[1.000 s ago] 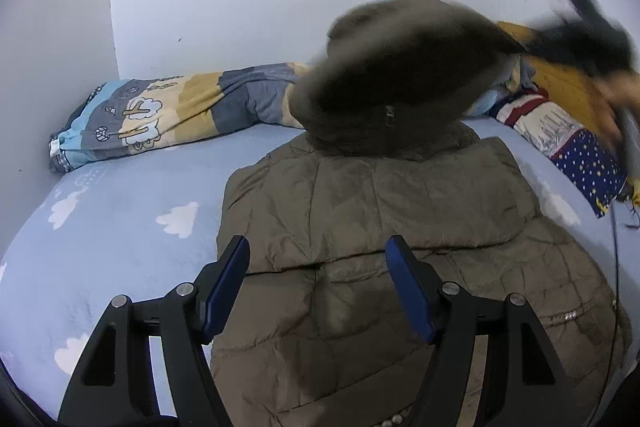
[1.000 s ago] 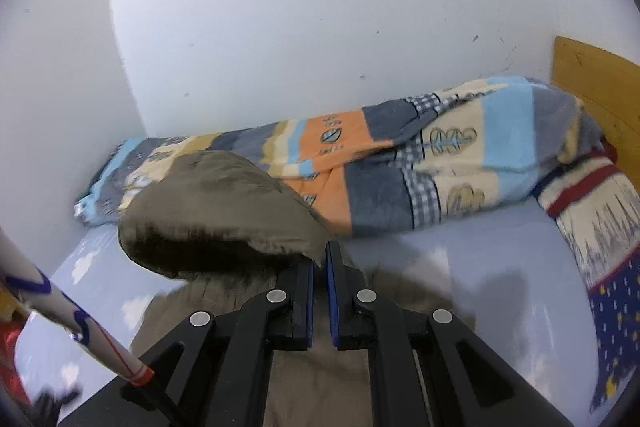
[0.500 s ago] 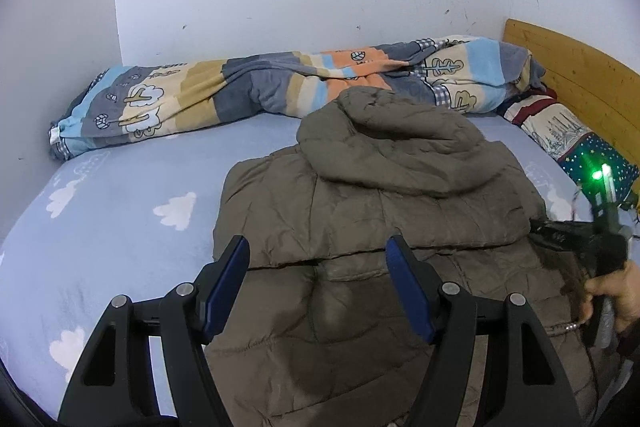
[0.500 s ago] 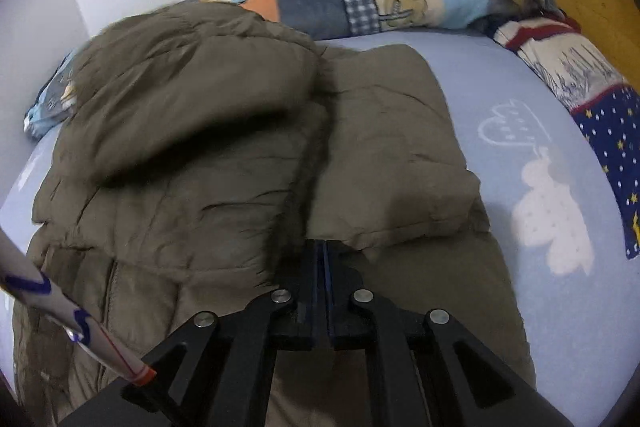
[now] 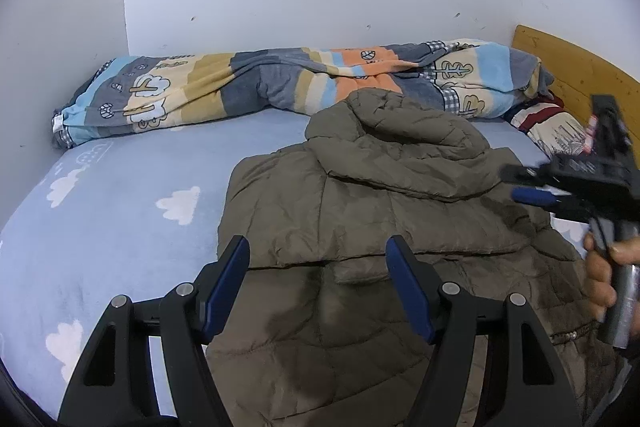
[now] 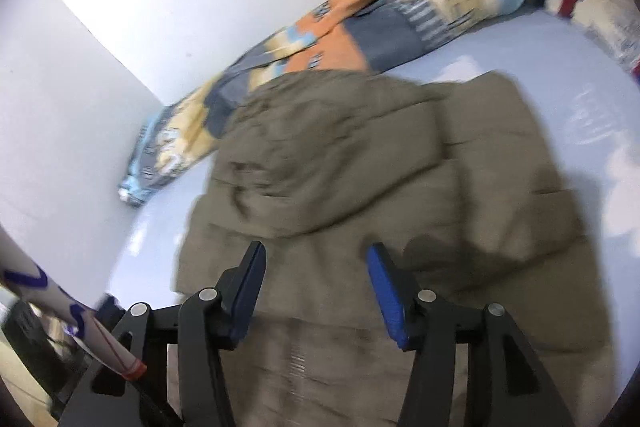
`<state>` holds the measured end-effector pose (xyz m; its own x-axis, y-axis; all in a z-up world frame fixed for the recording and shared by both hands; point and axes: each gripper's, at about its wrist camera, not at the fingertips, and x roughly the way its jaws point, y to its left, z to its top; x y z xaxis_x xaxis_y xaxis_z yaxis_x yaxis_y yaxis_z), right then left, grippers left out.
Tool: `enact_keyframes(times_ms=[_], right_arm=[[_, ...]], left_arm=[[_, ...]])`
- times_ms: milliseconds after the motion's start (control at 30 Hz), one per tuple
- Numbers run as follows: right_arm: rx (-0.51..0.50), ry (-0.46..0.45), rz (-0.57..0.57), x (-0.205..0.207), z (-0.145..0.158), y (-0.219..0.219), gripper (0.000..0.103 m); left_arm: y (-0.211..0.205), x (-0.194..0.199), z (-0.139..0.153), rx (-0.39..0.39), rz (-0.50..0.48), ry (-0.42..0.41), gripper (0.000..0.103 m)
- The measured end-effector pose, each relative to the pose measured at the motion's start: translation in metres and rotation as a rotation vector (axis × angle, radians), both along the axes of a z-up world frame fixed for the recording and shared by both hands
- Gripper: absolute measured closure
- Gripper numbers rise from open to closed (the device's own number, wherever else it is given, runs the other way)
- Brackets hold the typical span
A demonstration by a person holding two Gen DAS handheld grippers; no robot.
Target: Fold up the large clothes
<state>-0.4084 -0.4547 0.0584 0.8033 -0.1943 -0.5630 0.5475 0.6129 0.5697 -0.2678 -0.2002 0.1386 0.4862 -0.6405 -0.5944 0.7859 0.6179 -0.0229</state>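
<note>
Dropped from the air, the hood (image 5: 404, 147) is now lying flat on the olive puffer jacket (image 5: 360, 227) — quilted, creased, spread on the cloud-print bed sheet (image 5: 120, 211). Right gripper (image 6: 316, 283) has just been opening — nothing between its jaws. Left gripper (image 5: 318, 279) is hovering open, empty, over the jacket.

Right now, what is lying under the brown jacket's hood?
The hood lies folded down on the jacket body, which lies on the blue cloud-print sheet. The striped quilt is behind it. Whatever is beneath the hood's padding is covered.
</note>
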Motion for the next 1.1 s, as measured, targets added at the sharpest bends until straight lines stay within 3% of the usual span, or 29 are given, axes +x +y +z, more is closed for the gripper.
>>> enact_keyframes(times_ms=[267,300,333,400,533,667,767,900,1000,1100], right_arm=[[0.167,-0.048,-0.167,0.045,-0.033,-0.036,0.046],[0.188,-0.057,-0.167,0.048,-0.037,-0.041,0.071],[0.211,-0.082,-0.154,0.049,-0.039,-0.045,0.085],[0.163,-0.072,-0.166,0.043,-0.03,-0.037,0.093],[0.082,-0.106,-0.143,0.02,0.004,-0.006,0.093],[0.111,-0.145,-0.12,-0.013,0.019,0.025,0.093],[0.091,-0.077,-0.113,-0.02,0.006,0.041,0.093],[0.11,0.04,-0.129,-0.014,-0.048,0.029,0.094],[0.116,0.044,-0.123,-0.012,-0.066,0.022,0.094],[0.091,0.06,-0.111,-0.008,-0.063,0.019,0.093]], left_arm=[[-0.001,0.001,0.0,0.007,-0.006,-0.013,0.033],[-0.001,0.001,0.0,0.009,-0.006,-0.017,0.033],[0.0,0.001,0.0,0.01,-0.004,-0.021,0.033],[0.001,0.003,0.002,0.004,0.001,-0.021,0.033],[0.003,0.002,0.005,-0.008,0.01,-0.018,0.033],[0.0,-0.007,0.01,-0.011,-0.01,-0.042,0.033],[-0.01,-0.012,0.012,-0.02,-0.028,-0.03,0.033],[-0.054,-0.008,0.011,-0.012,-0.049,0.003,0.033],[-0.101,0.003,-0.001,0.021,-0.081,0.049,0.033],[-0.141,0.028,-0.04,0.171,0.003,0.049,0.033]])
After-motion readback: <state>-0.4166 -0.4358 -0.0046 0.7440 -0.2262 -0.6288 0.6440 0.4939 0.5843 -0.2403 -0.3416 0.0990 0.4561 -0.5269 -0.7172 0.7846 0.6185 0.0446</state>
